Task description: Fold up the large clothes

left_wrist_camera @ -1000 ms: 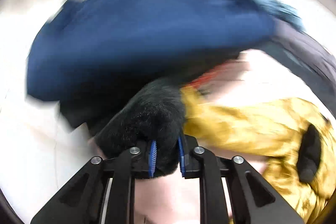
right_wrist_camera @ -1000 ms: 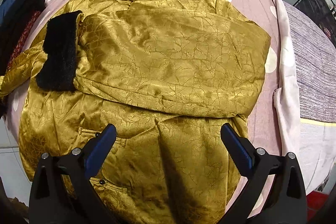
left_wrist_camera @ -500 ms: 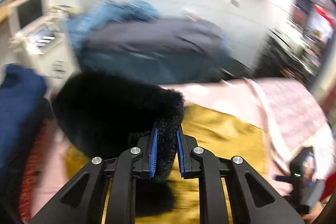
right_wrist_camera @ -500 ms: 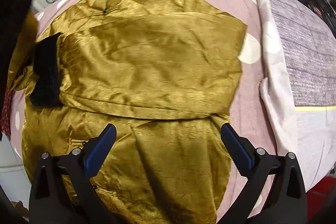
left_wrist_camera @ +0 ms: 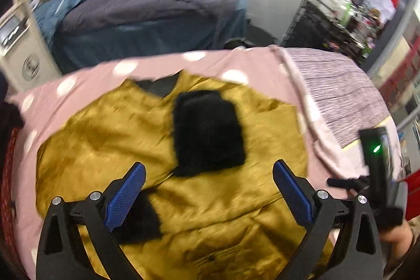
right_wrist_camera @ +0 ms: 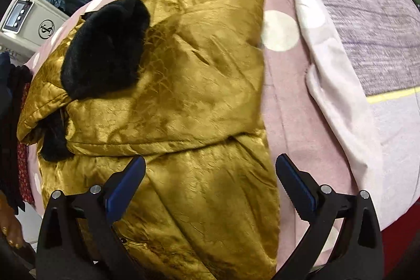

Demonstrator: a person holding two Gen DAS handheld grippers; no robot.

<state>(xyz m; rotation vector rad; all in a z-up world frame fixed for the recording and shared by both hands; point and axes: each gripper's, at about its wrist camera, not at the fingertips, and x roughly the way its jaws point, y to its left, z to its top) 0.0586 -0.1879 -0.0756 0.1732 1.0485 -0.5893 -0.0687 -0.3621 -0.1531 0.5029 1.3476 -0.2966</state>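
A gold satin jacket point(left_wrist_camera: 110, 138) point(right_wrist_camera: 199, 85) lies spread on the pink polka-dot bedcover point(left_wrist_camera: 86, 75) point(right_wrist_camera: 288, 101), both sleeves folded across its chest. A black fur cuff point(left_wrist_camera: 207, 130) point(right_wrist_camera: 105, 49) rests on top near the collar, free of any pad. A second black cuff point(left_wrist_camera: 139, 217) point(right_wrist_camera: 53, 141) lies lower at the left side. My left gripper point(left_wrist_camera: 208, 183) hovers above the jacket, its jaws opening wide with nothing between them. Over the jacket's lower half my right gripper point(right_wrist_camera: 210, 177) stands open and holds nothing.
A pale blanket point(right_wrist_camera: 338, 85) and a grey-purple striped cover point(right_wrist_camera: 367, 17) lie to the right. Dark blue bedding point(left_wrist_camera: 147, 17) is piled beyond the bed, a white appliance point(right_wrist_camera: 29, 20) at far left. Dark and red clothes point(right_wrist_camera: 18, 148) stack at the left edge. The other handle point(left_wrist_camera: 378, 175) shows at right.
My left gripper carried the black fur cuff across over the jacket, let go of it and spread its jaws. The cuff now lies on the chest. The right gripper shifted slightly over the hem.
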